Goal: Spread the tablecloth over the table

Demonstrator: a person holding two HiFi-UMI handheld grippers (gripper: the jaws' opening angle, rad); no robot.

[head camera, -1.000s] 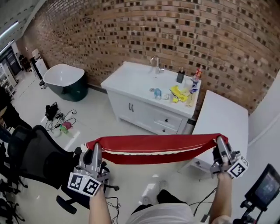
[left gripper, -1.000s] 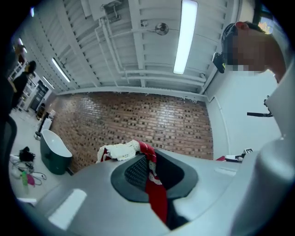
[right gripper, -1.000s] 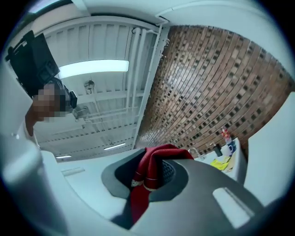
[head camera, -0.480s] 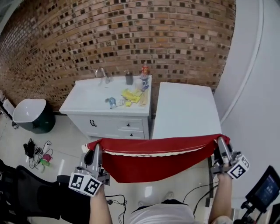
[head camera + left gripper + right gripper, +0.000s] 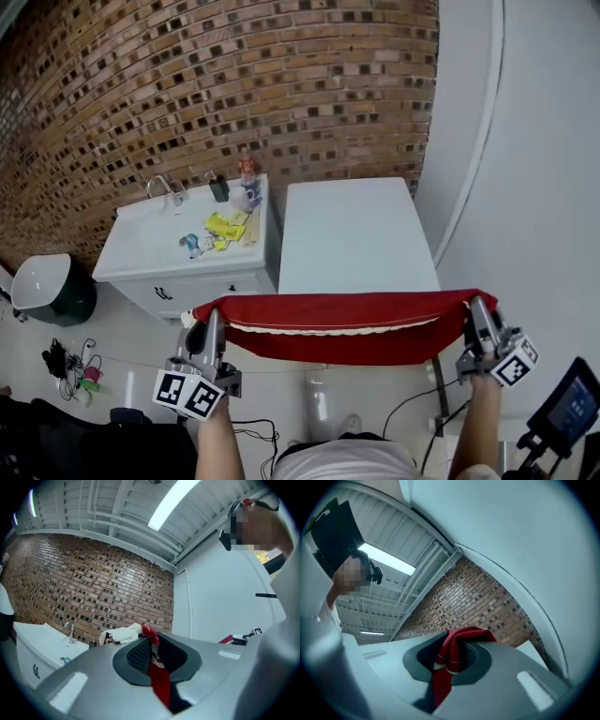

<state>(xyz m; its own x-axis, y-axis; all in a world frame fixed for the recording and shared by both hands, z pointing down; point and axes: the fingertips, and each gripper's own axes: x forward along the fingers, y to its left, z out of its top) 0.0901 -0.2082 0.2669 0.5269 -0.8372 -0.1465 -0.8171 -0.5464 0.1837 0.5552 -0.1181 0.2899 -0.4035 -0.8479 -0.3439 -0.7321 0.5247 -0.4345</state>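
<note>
A red tablecloth with a white lace trim hangs stretched between my two grippers, in front of the near end of the white table. My left gripper is shut on its left corner, and my right gripper is shut on its right corner. In the left gripper view the red tablecloth and lace sit pinched between the dark pads. The right gripper view shows a fold of red tablecloth clamped the same way. The cloth's lower edge hangs over the table's near end.
A white vanity with a tap, a bottle and yellow items stands left of the table against the brick wall. A white wall runs along the right. A dark tub and cables lie on the floor at left.
The view has swung right: the table, earlier off to the right, now lies straight ahead behind the cloth. Both grippers kept their hold, with the cloth still stretched between them.
</note>
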